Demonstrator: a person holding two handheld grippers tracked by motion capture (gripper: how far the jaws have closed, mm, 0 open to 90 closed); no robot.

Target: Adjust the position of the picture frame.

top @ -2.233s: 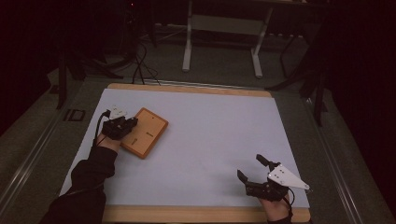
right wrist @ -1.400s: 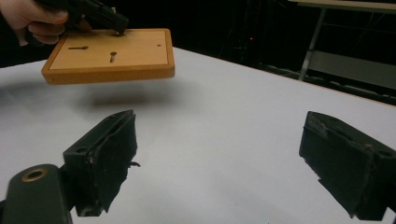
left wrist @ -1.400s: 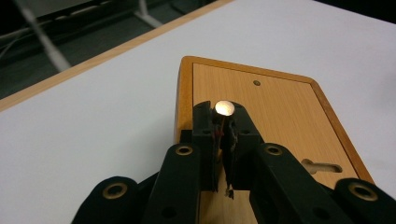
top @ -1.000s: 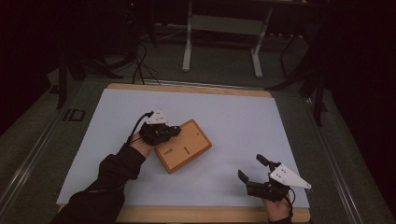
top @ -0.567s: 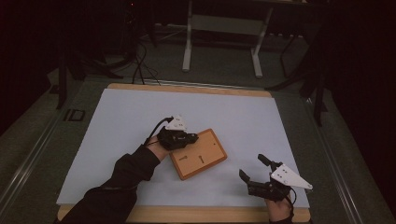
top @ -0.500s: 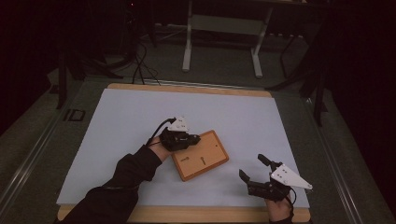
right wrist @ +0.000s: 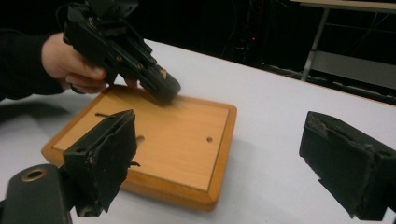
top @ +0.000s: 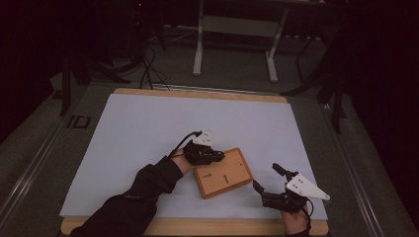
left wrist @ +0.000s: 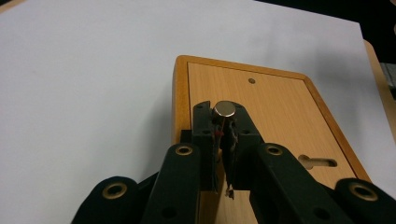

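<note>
Now the wooden board (top: 222, 173) lies near the front edge of the white-covered table (top: 148, 123), dragged there from the far left; the left gripper (top: 217, 156), jaws clenched on a small metal knob (left wrist: 224, 108), rests on it; the right gripper (top: 266, 178) waits just beside with jaws spread, probably ready to take over.

No brand, number or printed label can be read on the wooden board (top: 223, 173), its face bare (apart from small holes and a slot). Left of the table (top: 148, 123), a floor mark (top: 79, 122) resembles "ID", too dim to confirm.
</note>
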